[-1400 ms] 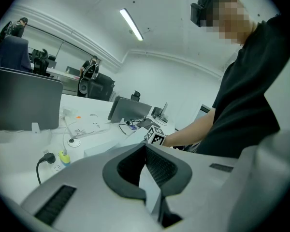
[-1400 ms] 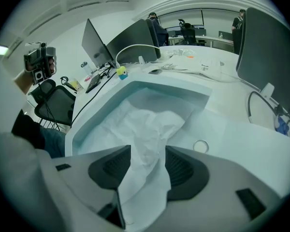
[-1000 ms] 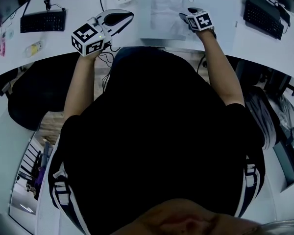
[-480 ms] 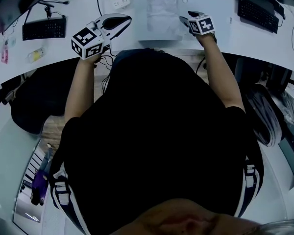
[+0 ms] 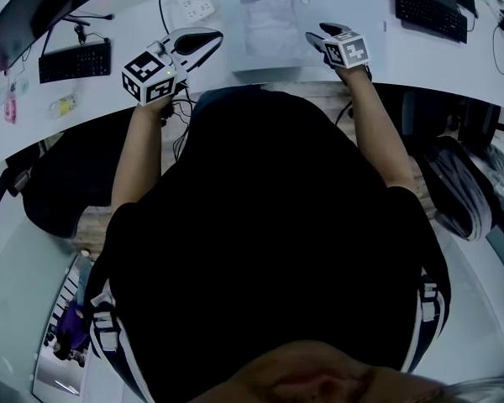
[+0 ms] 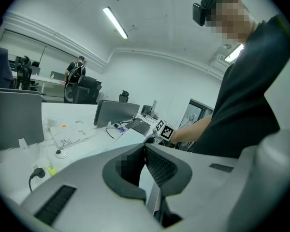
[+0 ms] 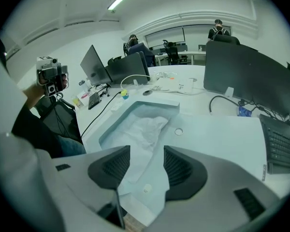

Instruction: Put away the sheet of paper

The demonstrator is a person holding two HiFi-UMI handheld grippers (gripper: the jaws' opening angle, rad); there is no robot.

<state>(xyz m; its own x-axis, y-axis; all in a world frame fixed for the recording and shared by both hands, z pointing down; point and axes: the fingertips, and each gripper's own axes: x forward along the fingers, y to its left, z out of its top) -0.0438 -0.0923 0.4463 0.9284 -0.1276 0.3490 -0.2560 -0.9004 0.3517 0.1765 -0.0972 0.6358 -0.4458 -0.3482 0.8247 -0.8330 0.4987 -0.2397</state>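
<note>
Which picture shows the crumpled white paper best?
The right gripper view: the crumpled paper lies close up in the middle, with its creases plain to see. The head view shows it only small and far off, near the top. The left gripper view does not show it.

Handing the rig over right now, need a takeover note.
Left gripper: shut, nothing seen in it, to the left of the holder.
Right gripper: open, empty, pointing at the holder's near edge.
Sheet of paper: crumpled, lying inside the pale blue holder on the desk.
Done: the sheet looks stowed.
Left: perhaps closing the holder; cannot tell.
</note>
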